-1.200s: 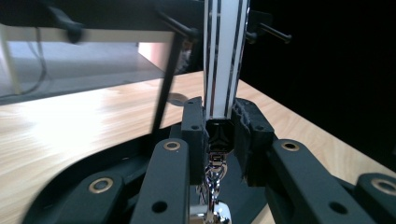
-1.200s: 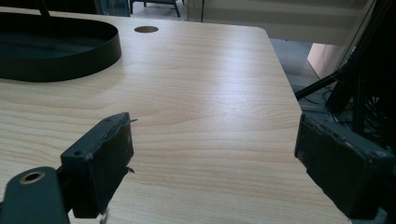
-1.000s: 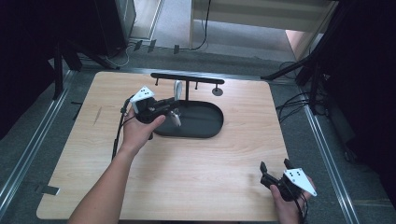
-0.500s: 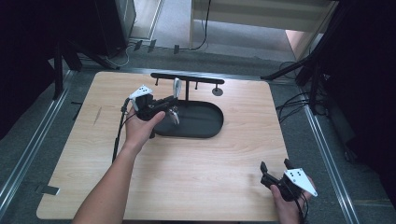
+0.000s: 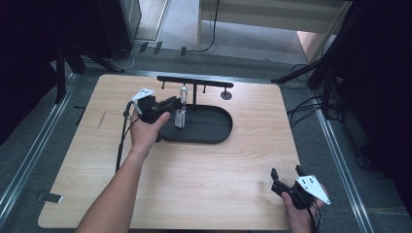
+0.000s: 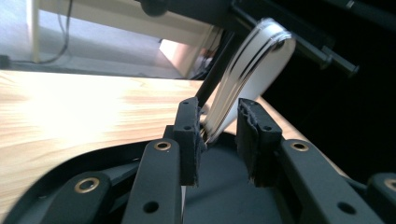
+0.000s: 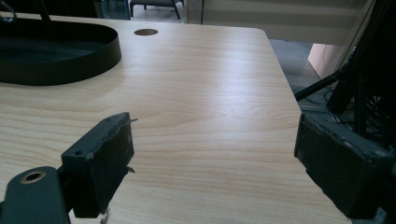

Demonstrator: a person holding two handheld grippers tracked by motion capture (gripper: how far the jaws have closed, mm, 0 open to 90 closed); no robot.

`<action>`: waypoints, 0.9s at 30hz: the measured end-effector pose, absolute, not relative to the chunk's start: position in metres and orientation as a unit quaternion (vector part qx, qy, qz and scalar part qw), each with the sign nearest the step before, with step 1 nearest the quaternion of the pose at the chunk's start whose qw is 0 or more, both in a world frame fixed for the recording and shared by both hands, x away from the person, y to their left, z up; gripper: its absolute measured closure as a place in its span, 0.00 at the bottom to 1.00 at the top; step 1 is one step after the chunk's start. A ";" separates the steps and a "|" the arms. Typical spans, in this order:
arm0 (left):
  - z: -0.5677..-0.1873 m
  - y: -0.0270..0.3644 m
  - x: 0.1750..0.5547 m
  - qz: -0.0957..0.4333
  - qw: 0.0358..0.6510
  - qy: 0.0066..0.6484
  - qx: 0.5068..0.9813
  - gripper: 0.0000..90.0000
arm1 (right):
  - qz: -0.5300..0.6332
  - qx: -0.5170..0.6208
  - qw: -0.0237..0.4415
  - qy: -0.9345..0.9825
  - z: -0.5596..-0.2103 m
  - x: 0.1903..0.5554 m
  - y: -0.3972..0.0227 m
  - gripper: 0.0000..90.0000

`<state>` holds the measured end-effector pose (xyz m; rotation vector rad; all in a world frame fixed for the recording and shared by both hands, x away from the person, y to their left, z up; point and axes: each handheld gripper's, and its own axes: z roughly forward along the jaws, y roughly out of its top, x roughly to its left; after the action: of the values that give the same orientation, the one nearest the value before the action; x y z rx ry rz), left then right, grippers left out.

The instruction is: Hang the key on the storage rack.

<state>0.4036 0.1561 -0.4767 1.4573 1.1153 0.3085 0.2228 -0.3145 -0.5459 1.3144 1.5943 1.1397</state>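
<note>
A black rack [image 5: 194, 81] stands over an oval black tray [image 5: 214, 137] at the back of the table. A white, layered flat piece [image 5: 181, 110] hangs from one of the rack's hooks over the tray. My left gripper [image 5: 176, 103] reaches it from the left. In the left gripper view the piece [image 6: 254, 65] stands between the jaws of the left gripper [image 6: 217, 135]: it rests against the left pad and a gap shows at the right pad. These jaws have just been opening. My right gripper [image 5: 284, 173] lies open near the front right corner, with nothing between its jaws [image 7: 212, 163].
A round hole [image 5: 226, 95] sits in the tabletop right of the rack. The tray's rim [image 7: 70, 60] is far left of the right gripper. The table edge [image 7: 285, 70] and dark stands lie to the right. Bare wood spans the front.
The left jaws have parted a little around the white piece, which now hangs straighter from its hook. The left hand has drawn slightly left. The right gripper has not moved.
</note>
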 end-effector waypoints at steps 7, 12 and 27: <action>-0.477 0.166 0.393 0.169 0.587 0.484 0.627 0.68 | 0.446 0.514 0.381 0.626 -0.546 0.223 -0.314 0.13; -0.476 0.176 0.384 0.185 0.595 0.479 0.618 0.61 | 0.446 0.514 0.382 0.626 -0.546 0.223 -0.314 0.13; -0.469 0.218 0.343 0.225 0.590 0.493 0.598 0.08 | 0.440 0.512 0.385 0.629 -0.546 0.223 -0.312 0.13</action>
<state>0.3429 0.2182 -0.4691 1.3925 1.1478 0.5237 0.2231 -0.3122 -0.5459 1.3053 1.6031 1.1203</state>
